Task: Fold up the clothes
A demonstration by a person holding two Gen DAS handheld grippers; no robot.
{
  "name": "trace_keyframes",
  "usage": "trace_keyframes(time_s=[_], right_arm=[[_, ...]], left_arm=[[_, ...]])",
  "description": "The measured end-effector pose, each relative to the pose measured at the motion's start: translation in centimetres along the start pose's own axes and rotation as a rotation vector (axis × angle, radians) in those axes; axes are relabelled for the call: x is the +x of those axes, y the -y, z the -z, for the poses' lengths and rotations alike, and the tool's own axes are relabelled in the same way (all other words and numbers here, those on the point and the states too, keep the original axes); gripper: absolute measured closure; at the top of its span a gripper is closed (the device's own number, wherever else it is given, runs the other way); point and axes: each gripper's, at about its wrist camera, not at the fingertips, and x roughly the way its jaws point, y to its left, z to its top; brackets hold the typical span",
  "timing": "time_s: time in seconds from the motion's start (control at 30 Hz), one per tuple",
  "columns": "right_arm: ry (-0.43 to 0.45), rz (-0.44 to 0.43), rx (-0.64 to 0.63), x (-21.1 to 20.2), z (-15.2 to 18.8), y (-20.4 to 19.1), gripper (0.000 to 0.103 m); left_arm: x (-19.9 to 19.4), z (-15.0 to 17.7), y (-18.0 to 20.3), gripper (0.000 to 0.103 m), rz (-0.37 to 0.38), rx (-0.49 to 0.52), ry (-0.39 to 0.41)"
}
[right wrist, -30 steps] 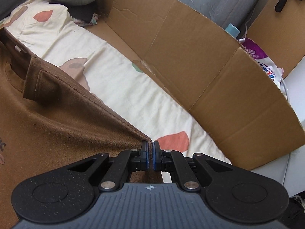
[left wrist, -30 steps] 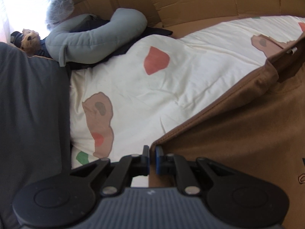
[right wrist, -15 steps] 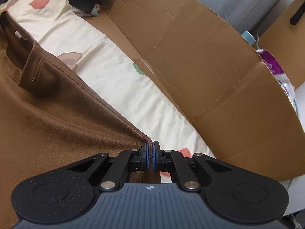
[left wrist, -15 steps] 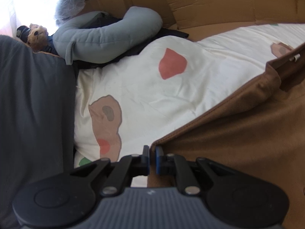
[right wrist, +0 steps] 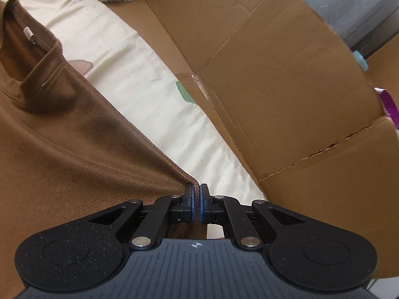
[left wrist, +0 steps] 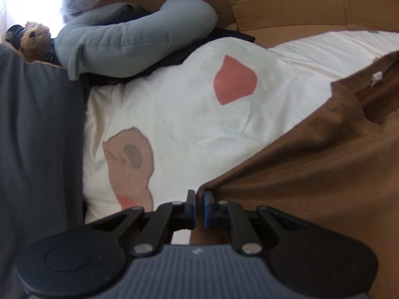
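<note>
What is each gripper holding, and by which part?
Both hold the brown cotton T-shirt: left gripper and right gripper each pinch an edge corner.

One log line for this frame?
left claw: shut on brown cotton T-shirt | right claw: shut on T-shirt | surface: cream patterned bedsheet

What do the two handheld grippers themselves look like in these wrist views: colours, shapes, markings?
Both look alike. The left gripper and right gripper each have matte black linkage arms with silver rivets, two rounded black lobes with circular recesses, and a ribbed dark grey body bearing a small pale mark at its front edge. The fingers carry blue pads. The right one is dusted with pale specks. No cables or sleeves show.
</note>
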Motion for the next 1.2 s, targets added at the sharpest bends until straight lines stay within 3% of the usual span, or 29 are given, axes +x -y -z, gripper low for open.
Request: trace_keyframes(time_s=[0.2,0.63,0.8,0.93,1.03,1.07,1.2], right_arm=[[-0.032,0.018,-0.013,1.5,-0.8,0.4,0.102],[-0.007,0.061,-0.021,1.7,-2.9,2.1,0.102],[-0.031,0.027,-0.024,3.6,-3.2,1.9,0.102],[-0.025,-0.069,0.047,5.4,-2.5,2.2,0.1],[-0.017,-0.095,0.089,5.6,-1.7,2.9,0.083],[-0.012,-0.095,0.097,5.3,-1.6,3.2,0.075],[0.039,-0.12,0.13,3.1,-1.4,4.5,0.071]], left_arm=[[0.1,-1.4,-0.1,0.097,0.0,-0.001,0.019],[0.4,-3.2,-1.0,0.097,-0.021,-0.001,0.049],[2.4,-3.4,-0.9,0.097,-0.011,-0.013,0.001],[4.2,-3.2,-0.7,0.093,0.018,-0.052,-0.052],[4.0,-3.3,-0.9,0.091,0.025,-0.053,-0.057],[3.6,-3.4,-1.0,0.086,0.03,-0.049,-0.052],[1.5,-3.5,-1.4,0.073,0.078,-0.066,0.005]])
